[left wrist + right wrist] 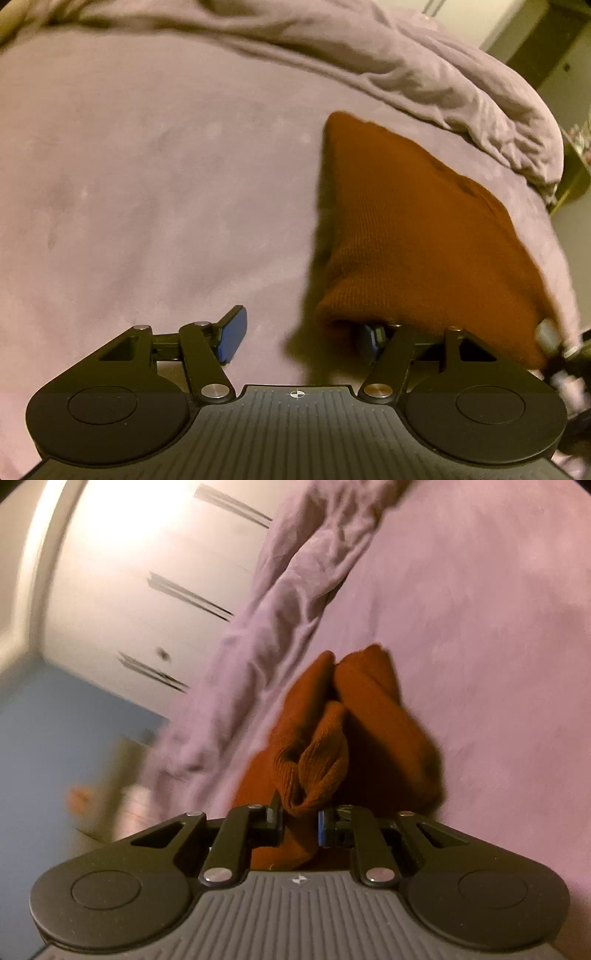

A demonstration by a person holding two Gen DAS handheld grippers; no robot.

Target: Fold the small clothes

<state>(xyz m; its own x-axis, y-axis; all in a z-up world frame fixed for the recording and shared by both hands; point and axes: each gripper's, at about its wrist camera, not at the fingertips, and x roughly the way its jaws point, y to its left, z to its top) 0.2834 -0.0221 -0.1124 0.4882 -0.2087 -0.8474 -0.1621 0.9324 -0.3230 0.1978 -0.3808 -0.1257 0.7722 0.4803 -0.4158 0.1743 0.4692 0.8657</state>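
Right gripper (300, 821) has its jaws nearly closed on a bunched ribbed edge of the rust knit garment (325, 746); left gripper (303, 338) stands wide open, one finger tucked under the garment's edge, gripping nothing. Risk — the thick bunch may slip from the narrow pinch, or snag on the left finger and drag askew. Count: one garment, lifted over the mauve bed cover (129, 166), one rumpled duvet (424, 77) behind — two grippers.

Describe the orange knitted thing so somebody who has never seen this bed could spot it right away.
Start from the wide mauve bedspread, whose far edge is lined by a crumpled roll of the same pale fabric. In front of that roll lies the small rust-orange ribbed knit garment, one end pinched in the right hand-held gripper. It is the only dark, warm-coloured, knitted piece on the pale bedding.
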